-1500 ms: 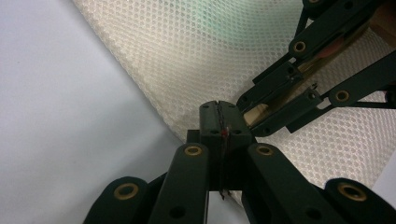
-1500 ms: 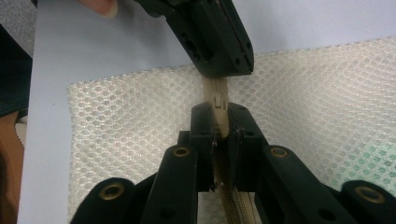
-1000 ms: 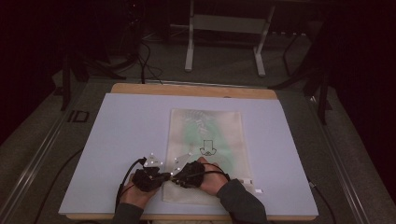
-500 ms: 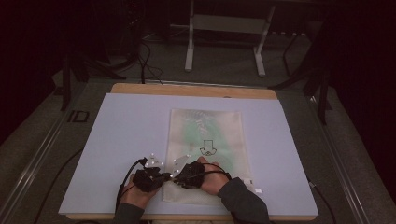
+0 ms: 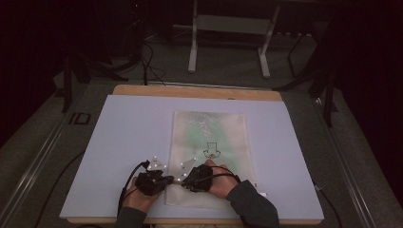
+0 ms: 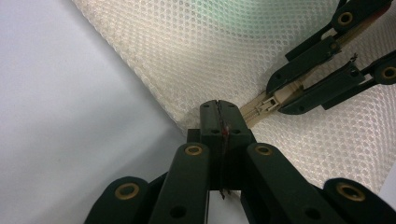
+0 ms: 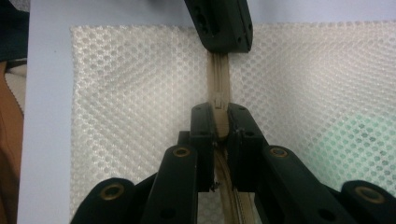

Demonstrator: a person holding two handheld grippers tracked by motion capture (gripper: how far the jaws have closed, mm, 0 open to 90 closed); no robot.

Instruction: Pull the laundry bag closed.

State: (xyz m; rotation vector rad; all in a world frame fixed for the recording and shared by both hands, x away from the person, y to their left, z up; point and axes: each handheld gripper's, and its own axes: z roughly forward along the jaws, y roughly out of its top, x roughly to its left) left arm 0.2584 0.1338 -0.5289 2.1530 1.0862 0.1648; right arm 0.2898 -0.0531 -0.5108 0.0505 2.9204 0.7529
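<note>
We hold a white mesh bag (image 5: 209, 142) flat on the bench (image 5: 119, 133). Our left gripper (image 6: 218, 109) is clenched on the bag's zipper (image 7: 218, 70) end, and our right gripper (image 7: 219, 116) is clenched on the zipper pull (image 7: 218, 100).

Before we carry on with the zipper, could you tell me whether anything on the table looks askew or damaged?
Nothing stands out. The mesh bag lies flat and square on the white board, its mesh unbroken where it shows. The left hand-held gripper pinches its edge; the right hand-held gripper clamps the zipper.
</note>
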